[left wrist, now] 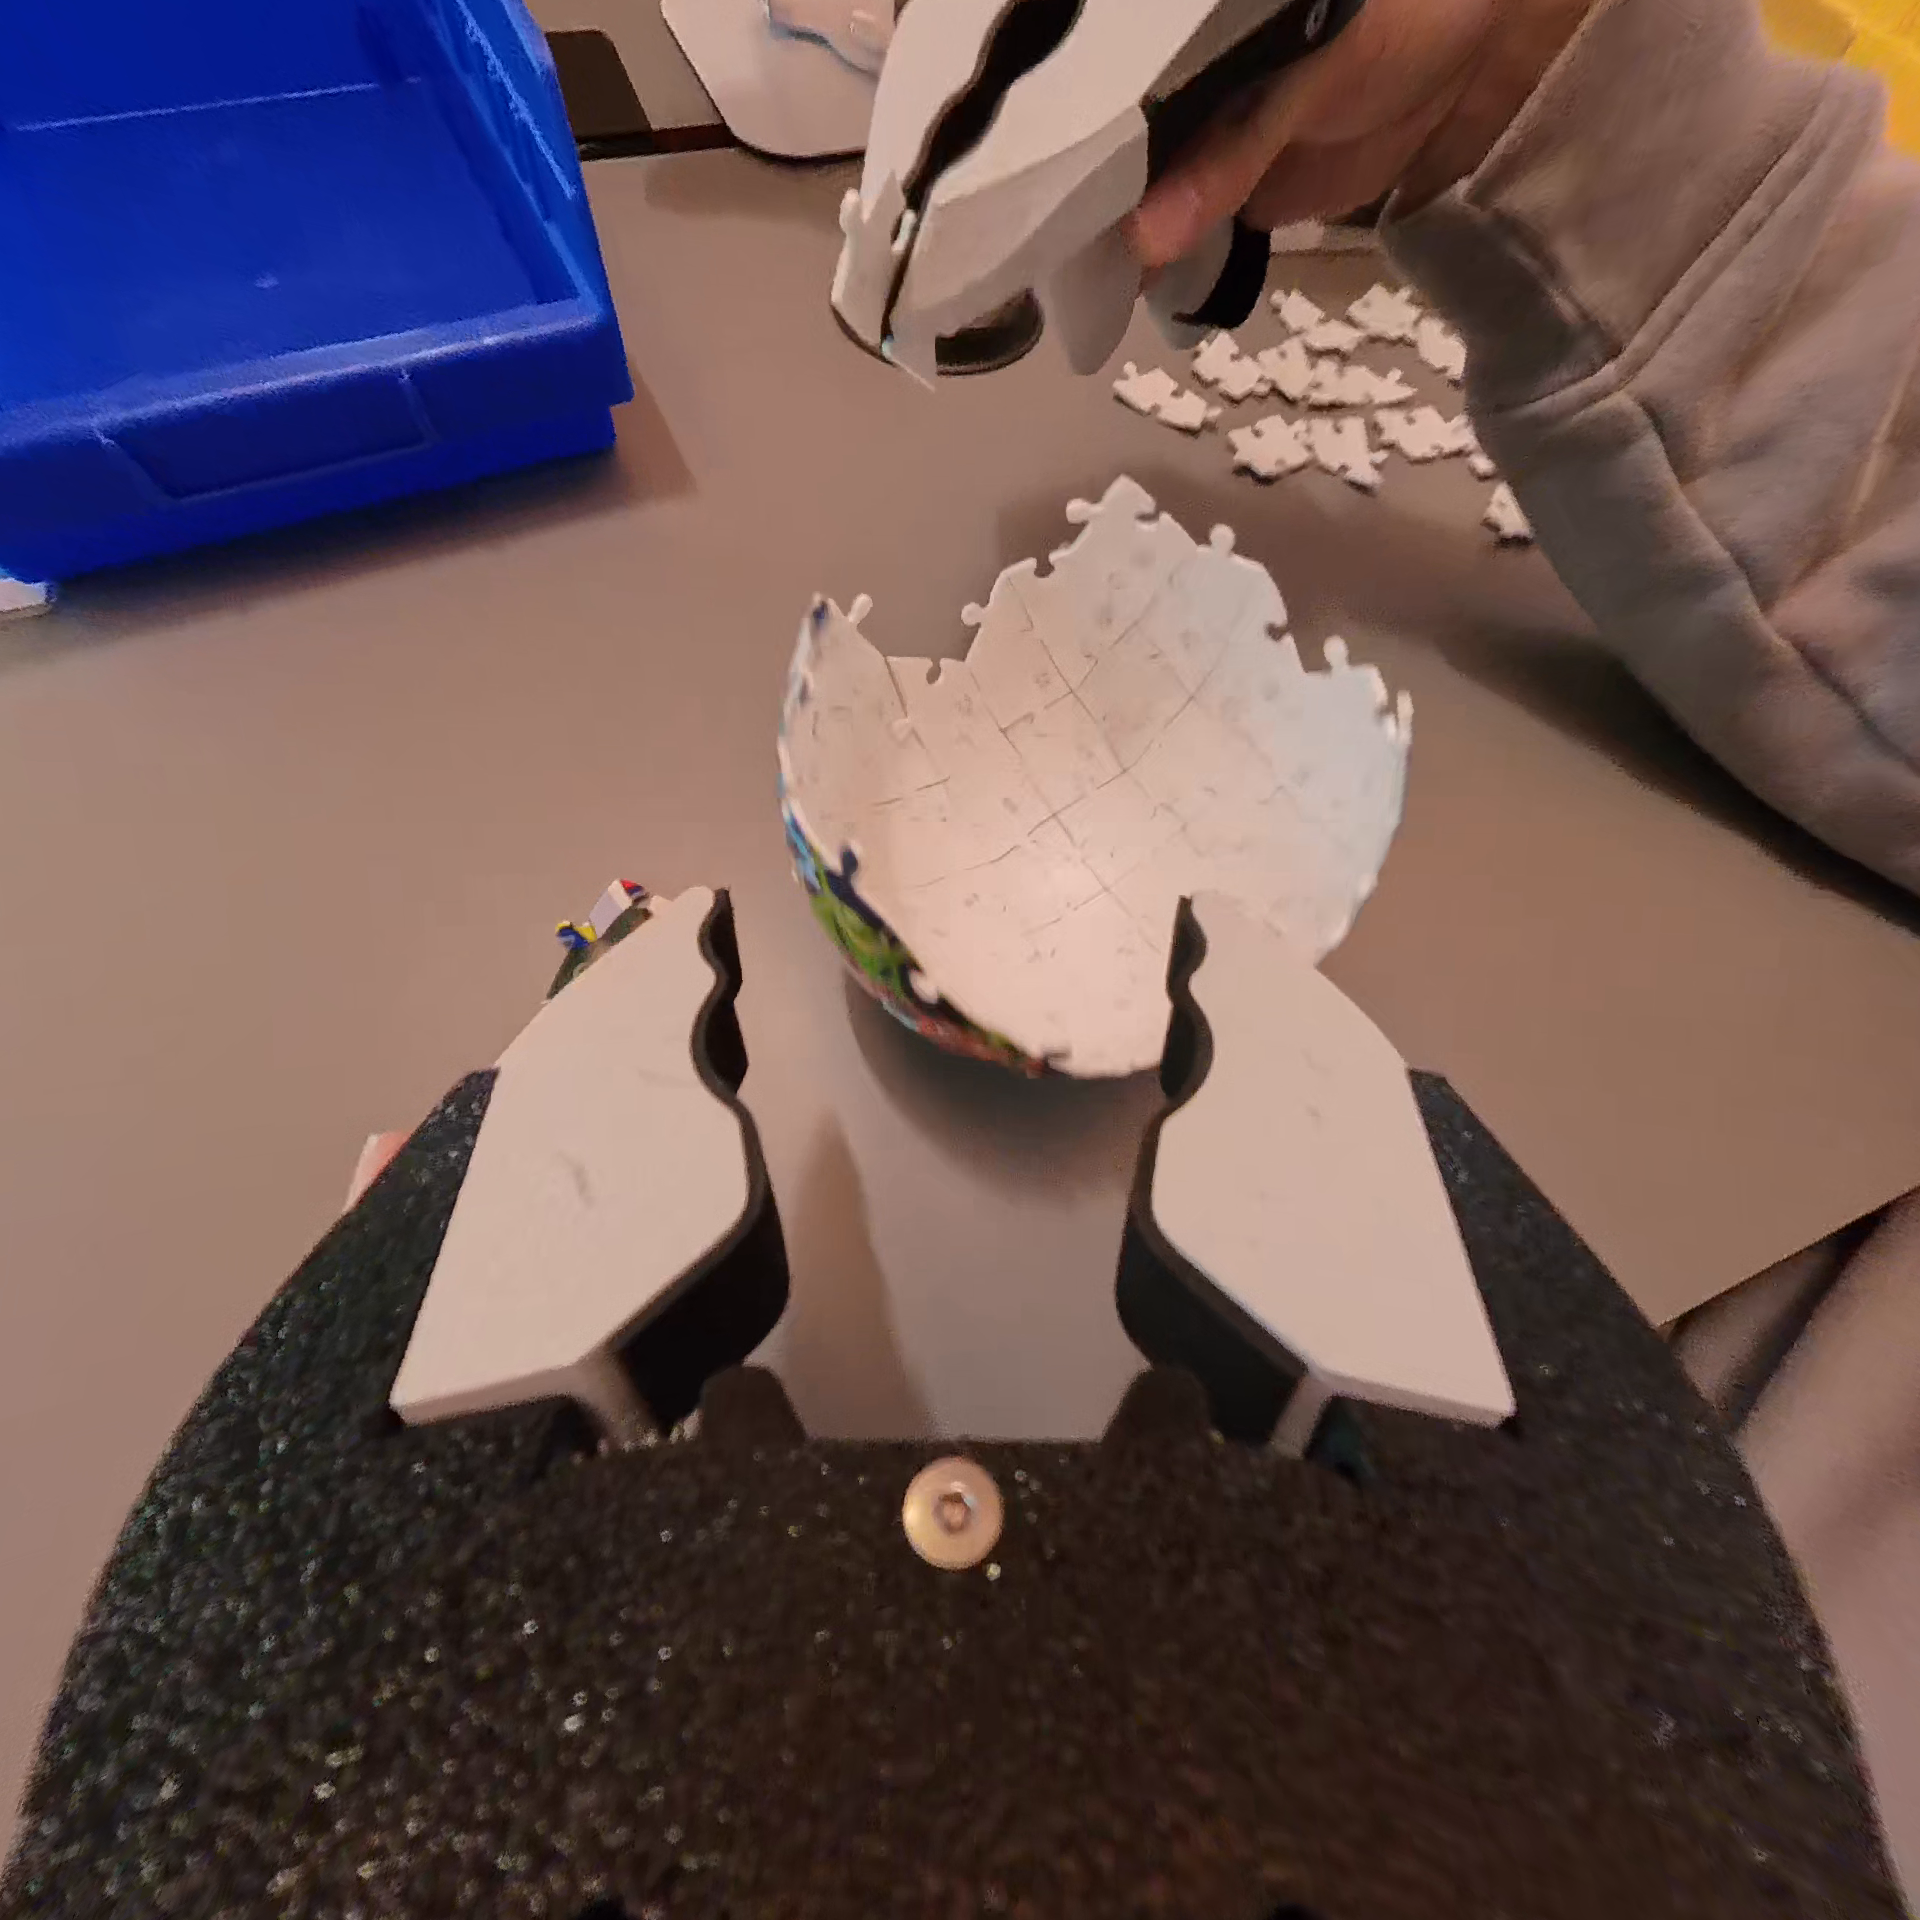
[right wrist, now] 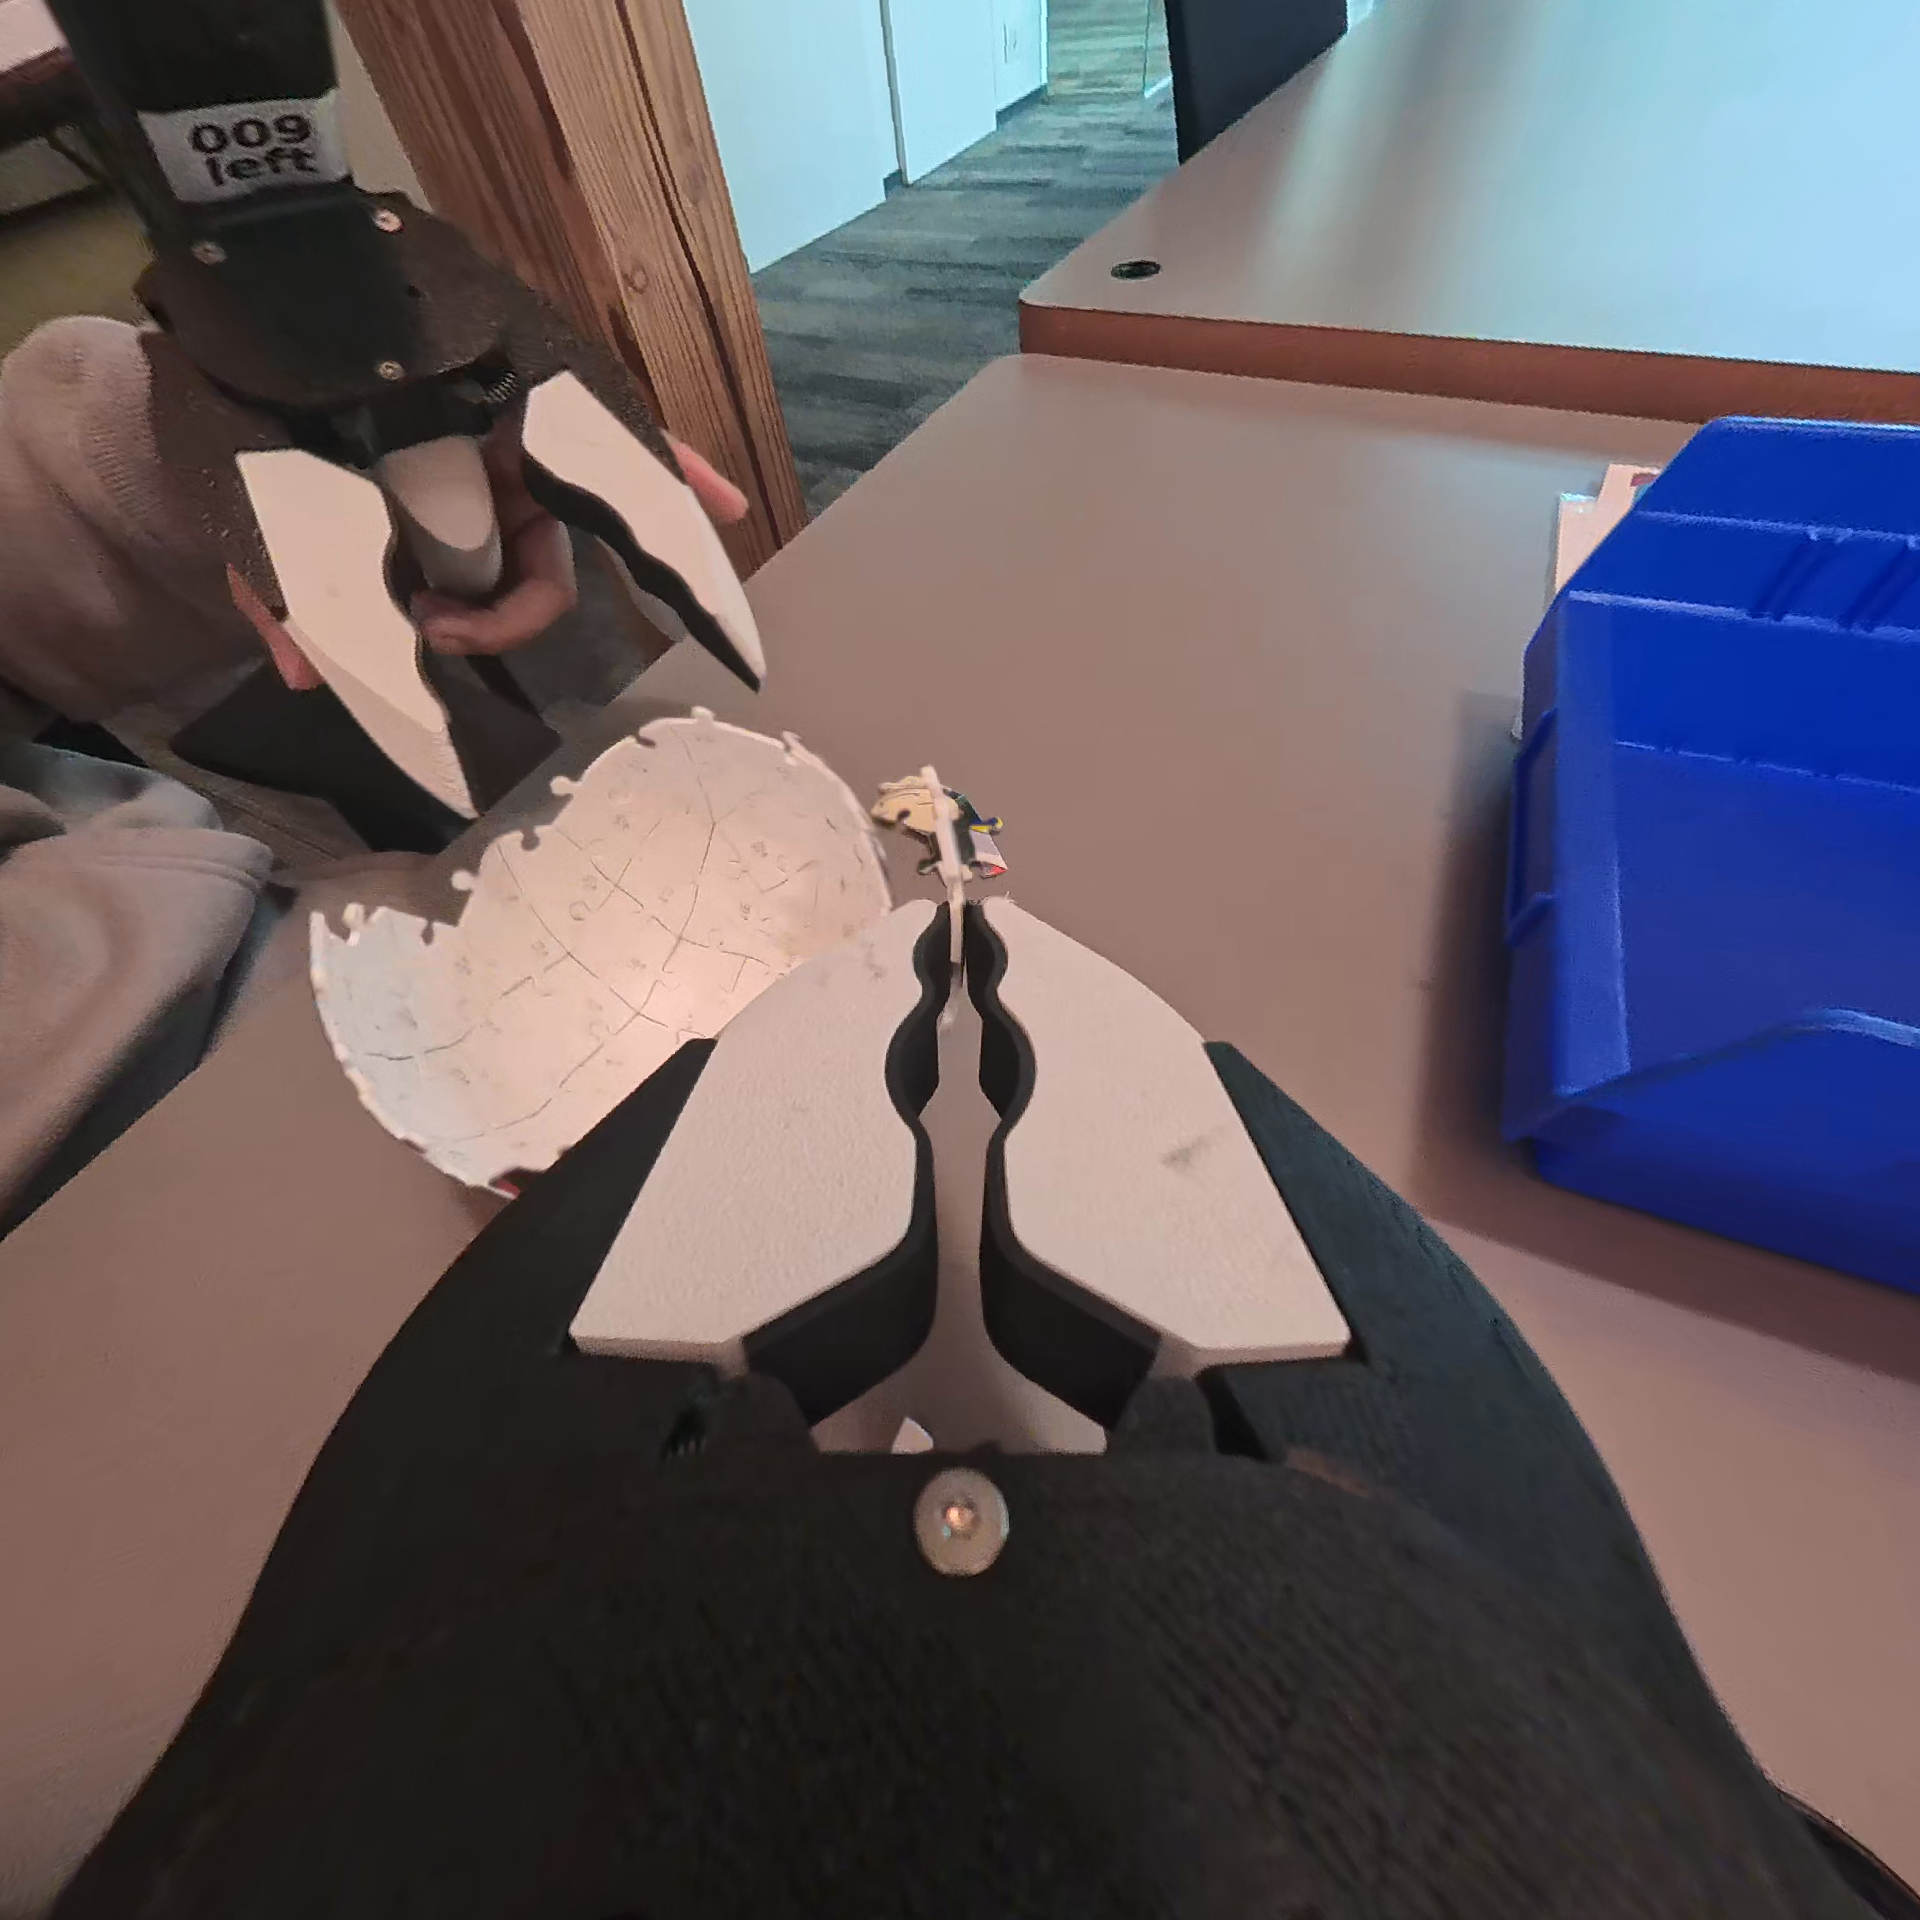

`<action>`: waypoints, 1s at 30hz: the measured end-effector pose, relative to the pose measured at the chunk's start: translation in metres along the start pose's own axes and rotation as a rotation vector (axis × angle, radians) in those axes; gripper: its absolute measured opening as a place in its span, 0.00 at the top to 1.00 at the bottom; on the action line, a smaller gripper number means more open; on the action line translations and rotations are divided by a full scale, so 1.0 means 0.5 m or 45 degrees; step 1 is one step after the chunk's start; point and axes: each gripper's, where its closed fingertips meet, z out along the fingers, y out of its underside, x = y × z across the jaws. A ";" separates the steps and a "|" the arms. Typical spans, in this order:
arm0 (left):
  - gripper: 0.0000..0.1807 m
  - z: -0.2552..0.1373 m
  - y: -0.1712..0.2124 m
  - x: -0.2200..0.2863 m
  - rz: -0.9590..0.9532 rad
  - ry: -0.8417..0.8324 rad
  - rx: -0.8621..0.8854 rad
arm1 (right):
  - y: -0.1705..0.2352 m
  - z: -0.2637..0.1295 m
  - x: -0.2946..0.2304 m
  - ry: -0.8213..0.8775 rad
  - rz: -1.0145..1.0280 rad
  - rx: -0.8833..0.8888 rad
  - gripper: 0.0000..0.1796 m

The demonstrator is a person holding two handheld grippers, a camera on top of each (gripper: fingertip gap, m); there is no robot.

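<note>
A half-built puzzle globe shell [left wrist: 1091, 779], white inside and coloured outside, rests on the grey table [left wrist: 416, 831]. My left gripper [left wrist: 951, 914] is open and empty, its fingers just short of the shell's near rim. My right gripper [right wrist: 958, 914] is shut on a thin white puzzle piece [right wrist: 951, 883], held edge-on above the table to the right of the shell [right wrist: 603, 935]. In the left wrist view the right gripper [left wrist: 883, 353] hangs above and beyond the shell, the piece [left wrist: 857, 270] pinched between its fingers. The left gripper [right wrist: 608, 740] also shows open behind the shell.
A blue plastic bin [left wrist: 281, 281] stands at the left [right wrist: 1714, 831]. Several loose white pieces [left wrist: 1330, 384] lie far right by a person's grey sleeve [left wrist: 1714, 468]. A few coloured pieces [left wrist: 608, 920] lie near my left finger. A wooden post [right wrist: 582, 260] and a second table [right wrist: 1507, 208] stand beyond.
</note>
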 end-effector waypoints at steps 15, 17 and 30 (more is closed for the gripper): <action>0.73 -0.041 -0.176 -0.021 0.130 -0.088 0.347 | -0.074 0.006 -0.058 -0.124 -0.046 0.186 0.99; 0.77 -0.030 -0.195 -0.012 0.167 -0.057 0.335 | -0.085 0.008 -0.070 -0.145 -0.061 0.207 0.99; 0.99 0.021 -0.196 -0.008 0.354 -0.044 0.284 | -0.084 0.036 -0.089 -0.150 -0.214 0.171 0.99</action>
